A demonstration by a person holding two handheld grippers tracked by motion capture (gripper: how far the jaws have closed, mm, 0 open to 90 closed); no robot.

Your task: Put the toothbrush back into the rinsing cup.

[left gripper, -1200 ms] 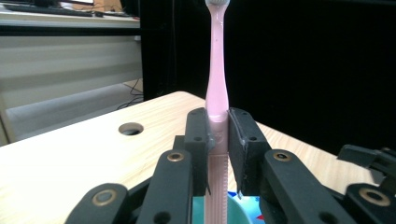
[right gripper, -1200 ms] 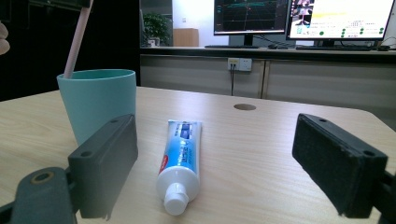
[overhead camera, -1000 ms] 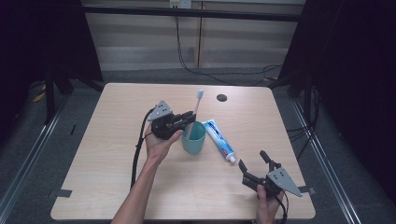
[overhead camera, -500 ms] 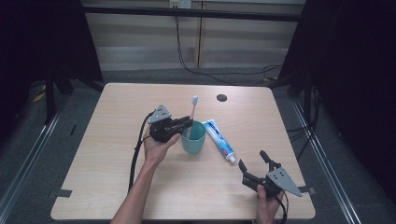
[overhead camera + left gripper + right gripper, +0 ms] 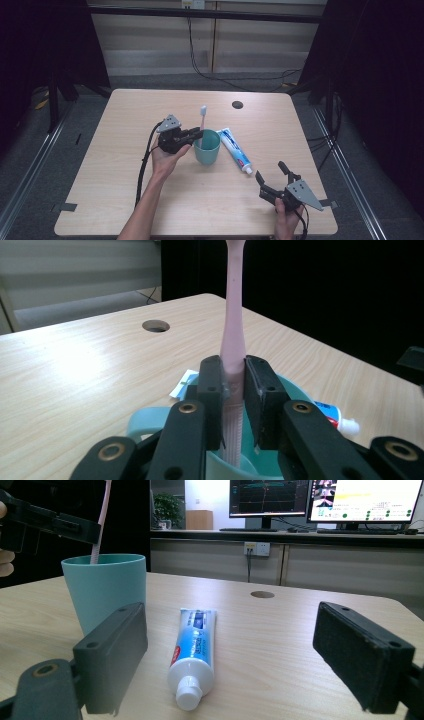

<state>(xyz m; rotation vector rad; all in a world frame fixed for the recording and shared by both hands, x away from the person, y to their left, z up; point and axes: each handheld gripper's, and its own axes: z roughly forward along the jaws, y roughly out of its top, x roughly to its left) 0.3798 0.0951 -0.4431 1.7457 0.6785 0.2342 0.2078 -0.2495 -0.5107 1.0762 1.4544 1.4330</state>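
A pink toothbrush with a white head stands upright in the teal cup at the table's middle. My left gripper is shut on its handle just above the cup's rim, with the lower end inside the cup. A white and blue toothpaste tube lies flat to the right of the cup, cap toward the front. Near the front right edge my right gripper stands open, with nothing between its pads, pointing at the tube and cup.
The light wooden table has a round cable hole at the back. Dark frame posts stand at both back corners. Cables trail from each gripper over the front of the table. Monitors and a cabinet stand beyond the far edge.
The left gripper has lowered the toothbrush a little deeper into the cup and brought it more upright. The right gripper has stayed in place.
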